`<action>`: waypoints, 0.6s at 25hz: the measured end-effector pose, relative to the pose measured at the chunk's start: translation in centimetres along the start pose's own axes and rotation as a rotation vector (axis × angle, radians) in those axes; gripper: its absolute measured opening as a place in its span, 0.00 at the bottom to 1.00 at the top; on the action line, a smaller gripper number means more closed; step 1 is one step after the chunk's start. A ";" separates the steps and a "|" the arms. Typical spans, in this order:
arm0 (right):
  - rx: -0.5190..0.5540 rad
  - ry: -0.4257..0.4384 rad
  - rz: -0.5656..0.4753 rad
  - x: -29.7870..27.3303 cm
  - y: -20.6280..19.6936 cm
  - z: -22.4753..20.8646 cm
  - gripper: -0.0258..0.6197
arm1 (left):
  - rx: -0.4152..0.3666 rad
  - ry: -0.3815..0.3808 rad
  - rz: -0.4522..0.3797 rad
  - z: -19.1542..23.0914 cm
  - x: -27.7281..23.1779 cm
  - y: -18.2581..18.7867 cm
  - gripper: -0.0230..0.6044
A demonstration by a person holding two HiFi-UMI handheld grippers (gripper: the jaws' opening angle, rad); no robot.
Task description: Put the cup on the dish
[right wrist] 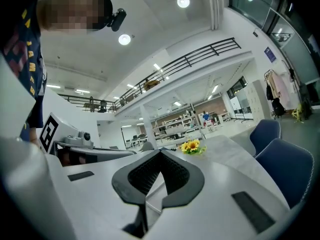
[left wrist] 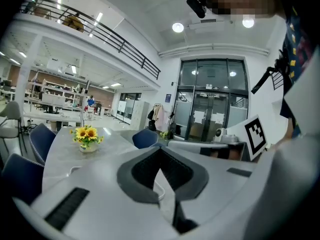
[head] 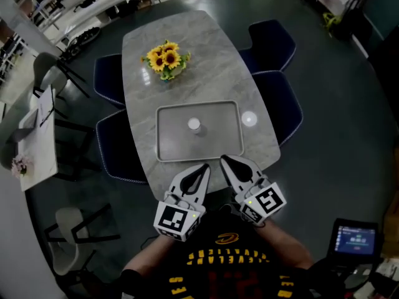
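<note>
A small white cup (head: 194, 125) stands upright near the middle of a grey tray (head: 168, 143) on the marble table. A small round pale dish (head: 249, 118) lies on the tabletop just right of the tray. My left gripper (head: 205, 166) and right gripper (head: 224, 159) hover side by side over the table's near edge, short of the tray, tips pointing at it. Both are shut with nothing between the jaws. In the left gripper view the left gripper (left wrist: 160, 151) shows closed jaws, as does the right gripper (right wrist: 161, 155) in the right gripper view. Neither gripper view shows the cup or dish.
A vase of sunflowers (head: 166, 59) stands on the far half of the table (head: 212, 48). Dark blue chairs (head: 283, 103) flank the table on both sides. A white side table (head: 38, 139) is at the left, and a small screen (head: 355, 237) sits low right.
</note>
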State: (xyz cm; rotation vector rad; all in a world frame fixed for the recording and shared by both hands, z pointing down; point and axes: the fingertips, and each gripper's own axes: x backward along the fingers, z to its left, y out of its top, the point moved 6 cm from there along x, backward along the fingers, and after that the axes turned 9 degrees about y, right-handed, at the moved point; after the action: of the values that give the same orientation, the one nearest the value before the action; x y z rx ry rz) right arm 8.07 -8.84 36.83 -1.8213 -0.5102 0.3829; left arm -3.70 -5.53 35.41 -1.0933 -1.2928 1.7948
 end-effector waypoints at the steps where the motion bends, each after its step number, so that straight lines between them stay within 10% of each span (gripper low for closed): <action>1: 0.004 -0.003 -0.007 0.4 0.3 0.2 0.05 | -0.007 -0.007 -0.013 -0.4 0.3 0.0 0.04; 15: 0.146 0.005 -0.035 4.8 2.0 4.2 0.05 | -0.043 0.007 -0.075 -4.8 3.1 1.6 0.04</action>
State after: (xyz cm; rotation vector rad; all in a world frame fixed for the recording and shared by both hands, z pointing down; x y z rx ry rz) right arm 10.36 -3.45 33.63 -1.6700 -0.4972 0.3814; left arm -0.76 -1.40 32.36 -1.0589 -1.3560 1.7142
